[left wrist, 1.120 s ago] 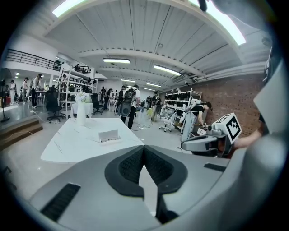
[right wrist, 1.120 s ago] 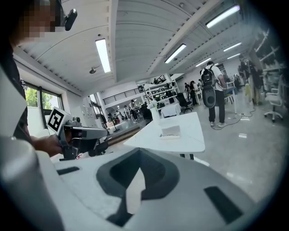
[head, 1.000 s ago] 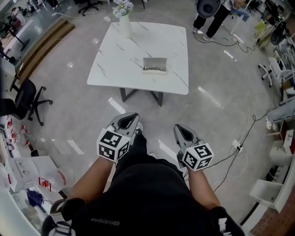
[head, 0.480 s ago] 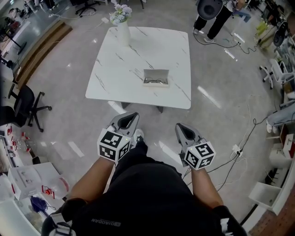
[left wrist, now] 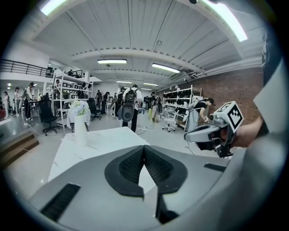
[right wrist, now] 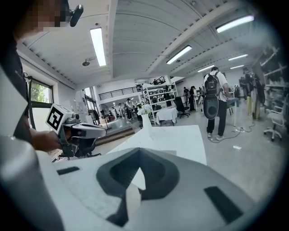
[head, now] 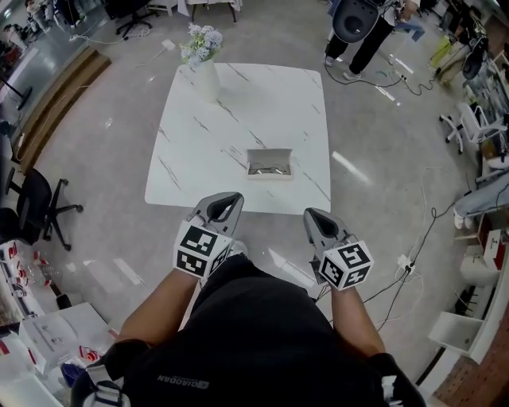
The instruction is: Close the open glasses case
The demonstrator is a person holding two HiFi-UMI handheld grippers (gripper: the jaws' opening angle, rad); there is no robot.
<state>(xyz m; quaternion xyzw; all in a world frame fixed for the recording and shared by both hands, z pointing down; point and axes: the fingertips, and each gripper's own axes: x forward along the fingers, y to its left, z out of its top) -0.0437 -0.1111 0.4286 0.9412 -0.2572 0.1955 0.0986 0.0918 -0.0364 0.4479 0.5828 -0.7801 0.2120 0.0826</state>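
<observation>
We now stand closer to the white marble table point(head: 238, 119) than a second ago: in the head view it has slid down the frame, and its near edge now lies just beyond our gripper tips, where before a wide strip of floor lay between. The open glasses case point(head: 270, 162) sits on the table's near half, a little right of centre, with its lid raised. It rests at the same spot on the tabletop as before and is well apart from both grippers. The white vase of flowers point(head: 204, 70) stands at the far left corner, also unmoved on the table.

Our left gripper point(head: 227, 198) and right gripper point(head: 313, 214) are held in front of our body, side by side and pointing toward the table, in much the same pose as earlier. The left gripper view shows that gripper's point(left wrist: 144, 148) jaw tips pressed together with nothing between them. The right gripper view shows the same for the right gripper point(right wrist: 139, 155). A black office chair point(head: 36, 203) stands on the floor to the left, and a person with a backpack point(head: 359, 22) stands beyond the table's far right corner.
</observation>
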